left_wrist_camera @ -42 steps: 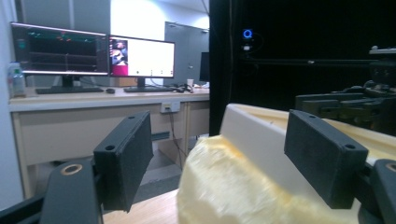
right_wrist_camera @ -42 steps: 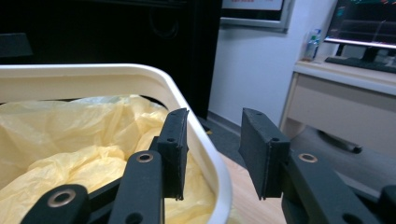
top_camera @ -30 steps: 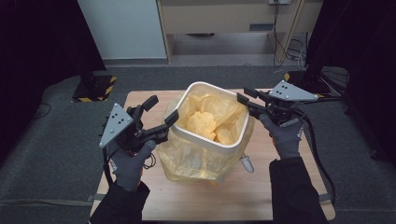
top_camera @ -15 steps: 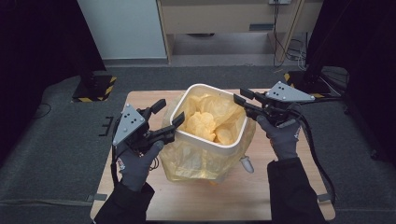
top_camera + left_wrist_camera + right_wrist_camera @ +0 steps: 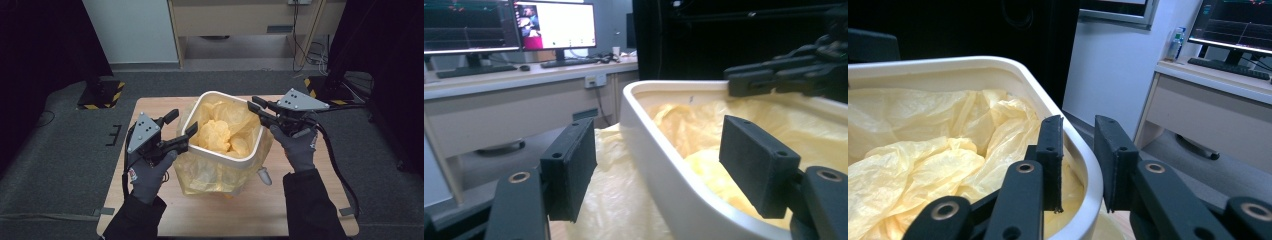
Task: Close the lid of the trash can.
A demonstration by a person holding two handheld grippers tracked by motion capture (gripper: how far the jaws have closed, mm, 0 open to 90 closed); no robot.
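White bin (image 5: 227, 155), squarish and lined with a crumpled yellow plastic bag (image 5: 220, 135), stands on the wooden table (image 5: 280, 210) between our two tongs. Our left gripper (image 5: 181, 131) sits at the bin's left rim with its jaws spread wide: in the left gripper view the rim (image 5: 659, 150) runs up between the two black pads (image 5: 569, 167), one outside the wall over the bag's overhang, the other above the liner inside, neither touching the plastic or the bin. Our right gripper (image 5: 257, 106) is at the far right corner of the rim. In the right gripper view its jaws straddle the white edge (image 5: 1083, 165), one pad (image 5: 1050, 160) inside against the yellow film, the other pad just outside; the gap is narrow but the jaws are parted, and whether they pinch the rim or bag we cannot quite tell from this angle. Both our gloved hands (image 5: 150, 172) come in from the near side, each behind its tongs, cables trailing off to the sides. The bag's surplus drapes down the bin's outer wall (image 5: 207, 175) on the side nearest us, below and between the tongs. A small white object (image 5: 264, 175) lies on the table just beside the bin's base, under our right tongs. Beyond the far tips, a desk with monitors (image 5: 554, 25) stands in the background.
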